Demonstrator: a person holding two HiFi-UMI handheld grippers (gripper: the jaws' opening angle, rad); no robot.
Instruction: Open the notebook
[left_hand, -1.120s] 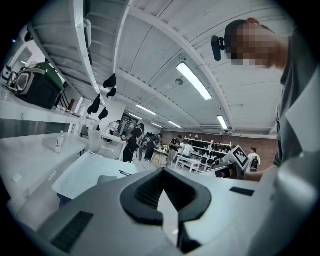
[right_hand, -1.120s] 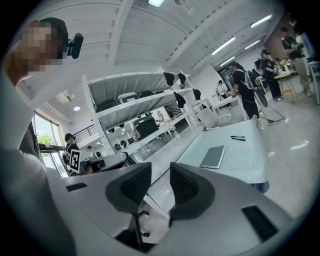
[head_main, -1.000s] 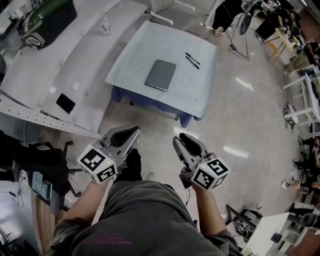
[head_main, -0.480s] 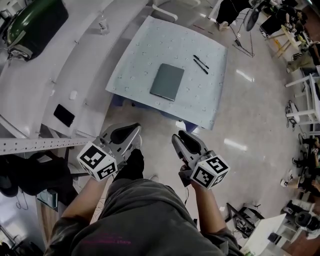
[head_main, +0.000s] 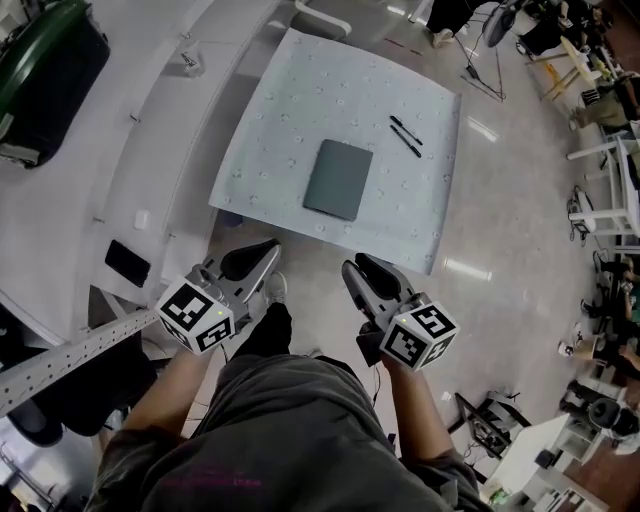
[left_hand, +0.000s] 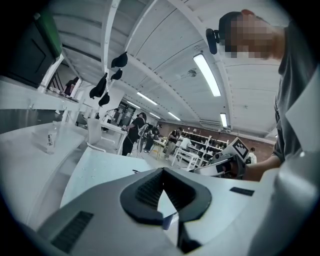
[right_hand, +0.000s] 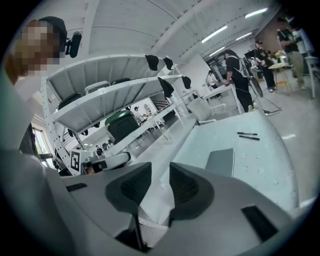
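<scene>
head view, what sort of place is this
Probably a shared lab or workshop: long white metal shelving beside a cloth-covered table with a notebook and two pens, a polished hard floor, and people standing farther back under strip lights.

Slate grey-green on the notebook (head_main: 338, 179), a plain cover with no print showing, out in the middle of the table. The table (head_main: 290, 90) wears a pale ice-blue sheet sprinkled with a regular pattern of small faint dots, and a darker blue peeks from under its near edge. Two pens (head_main: 405, 135) toward the far right corner, both black. Left gripper (head_main: 262, 256) and right gripper (head_main: 358, 272): light grey shells, black ribbed pads (left_hand: 145, 192), cubes white with bold black square markers. Dark green case (head_main: 40, 70) on the white shelf (head_main: 150, 130), a black phone (head_main: 128, 262) there too. Olive-grey shirt (head_main: 290, 440), faint pink print low down. Floor (head_main: 500, 250) glossy beige-grey.
</scene>
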